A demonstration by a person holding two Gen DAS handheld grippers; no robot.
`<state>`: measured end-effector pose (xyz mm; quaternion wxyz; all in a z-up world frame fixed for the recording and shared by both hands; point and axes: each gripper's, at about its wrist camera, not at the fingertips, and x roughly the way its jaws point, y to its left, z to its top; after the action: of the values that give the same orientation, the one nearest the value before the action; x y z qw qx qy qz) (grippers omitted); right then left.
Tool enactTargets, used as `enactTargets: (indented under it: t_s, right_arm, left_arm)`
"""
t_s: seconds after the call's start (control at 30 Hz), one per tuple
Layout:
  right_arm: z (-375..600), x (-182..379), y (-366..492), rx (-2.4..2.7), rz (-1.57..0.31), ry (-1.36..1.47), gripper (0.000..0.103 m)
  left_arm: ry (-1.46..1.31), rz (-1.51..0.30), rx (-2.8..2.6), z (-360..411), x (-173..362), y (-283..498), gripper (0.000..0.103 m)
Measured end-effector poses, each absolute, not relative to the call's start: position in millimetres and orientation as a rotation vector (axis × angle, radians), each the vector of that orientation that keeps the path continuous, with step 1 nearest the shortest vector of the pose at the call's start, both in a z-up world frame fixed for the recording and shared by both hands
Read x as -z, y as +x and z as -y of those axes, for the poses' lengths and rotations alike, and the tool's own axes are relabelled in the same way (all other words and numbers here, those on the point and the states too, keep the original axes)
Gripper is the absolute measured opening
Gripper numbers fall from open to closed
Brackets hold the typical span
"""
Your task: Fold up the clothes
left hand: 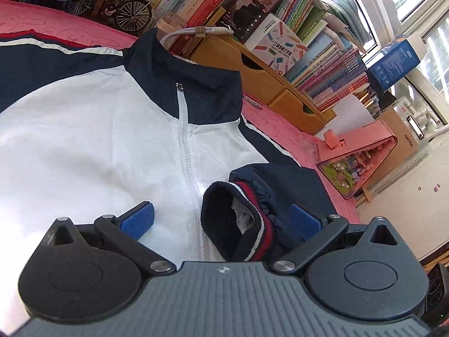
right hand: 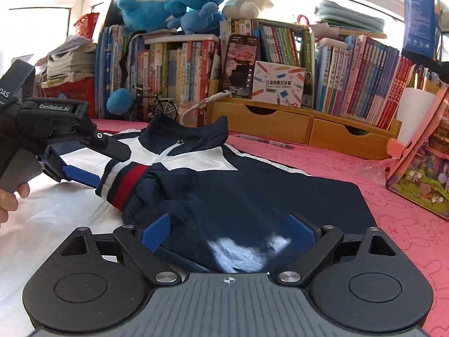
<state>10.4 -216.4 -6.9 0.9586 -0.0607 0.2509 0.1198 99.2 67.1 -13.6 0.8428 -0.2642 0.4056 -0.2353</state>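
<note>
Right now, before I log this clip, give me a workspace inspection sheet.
Surface: pink mat, patterned.
Job's things: navy and white jacket lying zipped, front up; right sleeve folded across the chest, striped cuff at the zip.
Clutter: pink stand, pen.
Grippers: left gripper open, cuff between its fingers; right gripper open over the sleeve.
Cables: white cable behind the collar.
Surroundings: books, wooden drawers, plush toys, model bicycle.
</note>
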Motion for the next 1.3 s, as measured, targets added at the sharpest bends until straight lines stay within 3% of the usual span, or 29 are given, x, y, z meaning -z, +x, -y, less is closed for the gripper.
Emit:
enactTargets:
  t_s: [0.23, 0.53, 0.67, 0.73, 0.8, 0.93, 0.97, 1.0, 1.07, 1.17, 1.23, 1.27, 1.3]
  right_arm:
    - [238, 23, 13, -0.215, -0.576, -0.015, 0.093]
    - [230, 25, 15, -0.199, -0.589, -0.065, 0.103]
    - [227, 26, 15, -0.208, -0.593, -0.084, 0.103]
    - [226, 25, 11, -0.222, -0.581, -0.095, 0.103]
    - [228, 21, 4, -0.243, -0.554, -0.119, 0.103]
    - [248, 11, -15, -0.207, -0.484, -0.178, 0.103]
    - [254, 10, -16, -0.197, -0.485, -0.178, 0.103]
    - [259, 11, -16, -0.188, -0.498, -0.171, 0.103]
    - [271, 17, -13, -0.159, -0.550, -0.138, 0.103]
    - [282, 27, -12, -0.130, -0.593, -0.092, 0.103]
    - [286, 28, -13, -0.098, -0.588, -0.105, 0.103]
    - [288, 29, -15, -0.075, -0.579, -0.125, 0.103]
    - [289, 30, -17, -0.054, -0.572, -0.144, 0.103]
  left_arm:
    - [-0.564, -0.829, 0.553, -60, 3, 75, 0.103]
    - [-0.465, -0.802, 0.449, -20, 15, 79, 0.101]
    - [-0.509, -0.784, 0.423, -24, 14, 77, 0.042]
    - [-0.553, -0.777, 0.418, -29, 15, 78, 0.035]
    - [-0.548, -0.737, 0.397, -33, 9, 74, 0.021]
    - [-0.547, -0.722, 0.405, -38, 2, 73, 0.025]
    - [-0.551, -0.730, 0.409, -39, 2, 74, 0.041]
    - [-0.544, -0.751, 0.394, -35, 4, 76, 0.072]
    - [-0.528, -0.792, 0.364, -29, 7, 79, 0.102]
    - [-0.474, -0.788, 0.345, -16, 13, 77, 0.101]
    - [-0.441, -0.767, 0.330, -9, 12, 74, 0.085]
    - [-0.430, -0.757, 0.323, -7, 11, 73, 0.053]
    - [-0.435, -0.759, 0.323, -7, 10, 73, 0.036]
